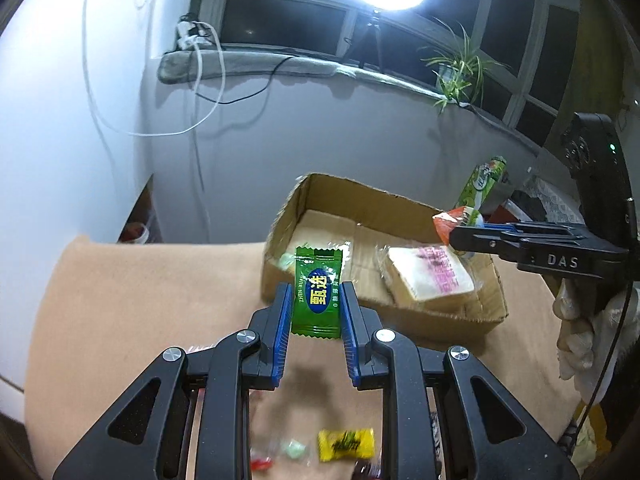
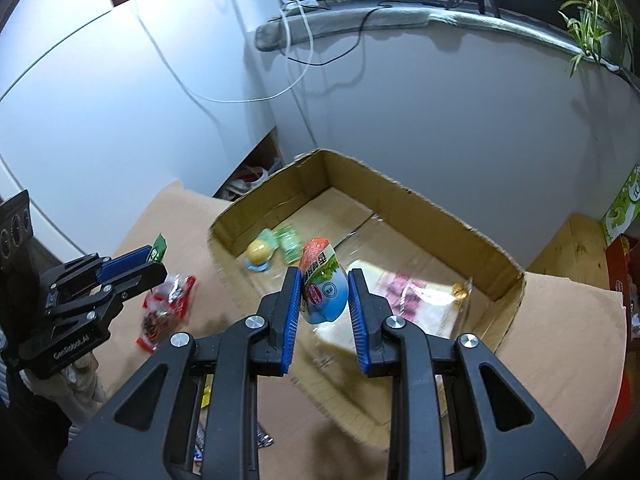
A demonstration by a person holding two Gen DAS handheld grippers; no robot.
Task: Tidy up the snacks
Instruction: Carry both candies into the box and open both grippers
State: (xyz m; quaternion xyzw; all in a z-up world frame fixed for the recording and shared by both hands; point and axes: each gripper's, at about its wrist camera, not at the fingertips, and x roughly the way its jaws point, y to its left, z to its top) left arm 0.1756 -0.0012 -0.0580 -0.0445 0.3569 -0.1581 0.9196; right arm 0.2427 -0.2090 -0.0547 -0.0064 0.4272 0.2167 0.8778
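Left hand-held gripper clamped on green candy, right hand-held gripper clamped on packet, above box rim

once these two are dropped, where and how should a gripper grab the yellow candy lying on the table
Grip the yellow candy across its narrow middle, coming straight down from above. It lies flat on the tan table with its long side running left to right in the left wrist view, so the fingers should close front to back, clear of the pale green candy beside it.
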